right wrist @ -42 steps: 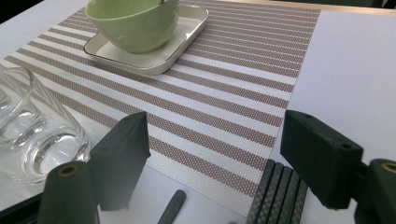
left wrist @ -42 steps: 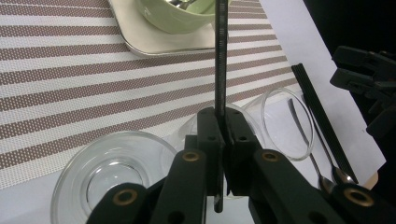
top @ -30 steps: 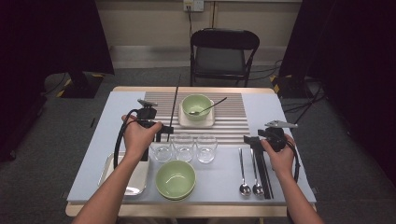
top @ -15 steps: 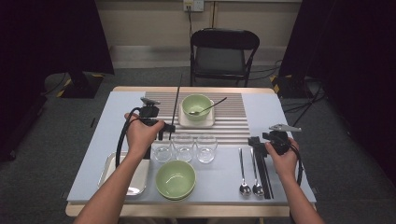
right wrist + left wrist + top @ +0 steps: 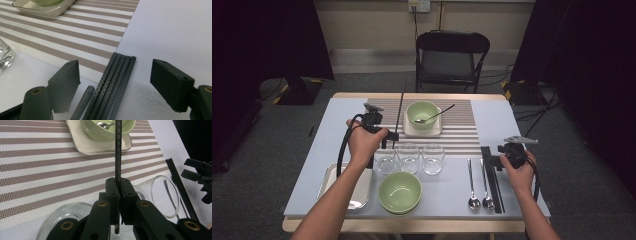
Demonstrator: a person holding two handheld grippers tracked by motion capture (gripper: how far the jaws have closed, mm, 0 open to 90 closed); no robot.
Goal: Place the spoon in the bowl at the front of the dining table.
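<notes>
The left gripper (image 5: 390,136) is clamping its black jaws tight on a single chopstick (image 5: 118,150), a thin, dark, square-edged stick with a fine woven pattern. In the left gripper view the stick is running up between the pressed pads and crossing in front of a pale green bowl (image 5: 105,128) that is sitting on a cream square plate (image 5: 97,145). A metal spoon (image 5: 434,115) is leaning in that bowl. In the high view the gripped chopstick is pointing away from the person, over the ribbed brown-and-white striped mat (image 5: 462,132).

The right gripper (image 5: 113,75) is hovering with its jaws spread wide, gripping nothing. Between the blocky, matte pads a bundle of chopsticks (image 5: 112,82) is lying flat on the smooth pale tabletop (image 5: 170,30), side by side and touching, with the same carbon-like weave. A round grey handle (image 5: 83,102) is lying just beside them, near the left pad.

Three clear glass cups (image 5: 409,157) are standing in a row near the left gripper.
</notes>
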